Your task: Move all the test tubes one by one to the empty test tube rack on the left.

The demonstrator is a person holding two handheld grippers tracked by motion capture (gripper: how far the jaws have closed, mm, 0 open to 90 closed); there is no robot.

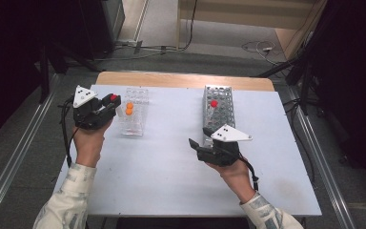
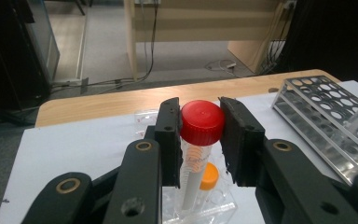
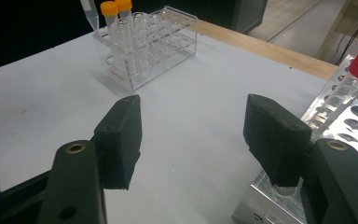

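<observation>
The left gripper (image 1: 110,101) is clamped on a red-capped tube (image 2: 200,128) by its cap, holding it upright just above the clear rack (image 1: 134,112) at the table's (image 1: 171,167) far left; two orange-capped tubes (image 1: 129,108) stand in that rack. The right gripper (image 1: 198,143) hangs with its jaws spread and nothing between them, at the near end of the metal rack (image 1: 219,107) on the right, where another red-capped tube (image 1: 213,104) leans in a hole.
</observation>
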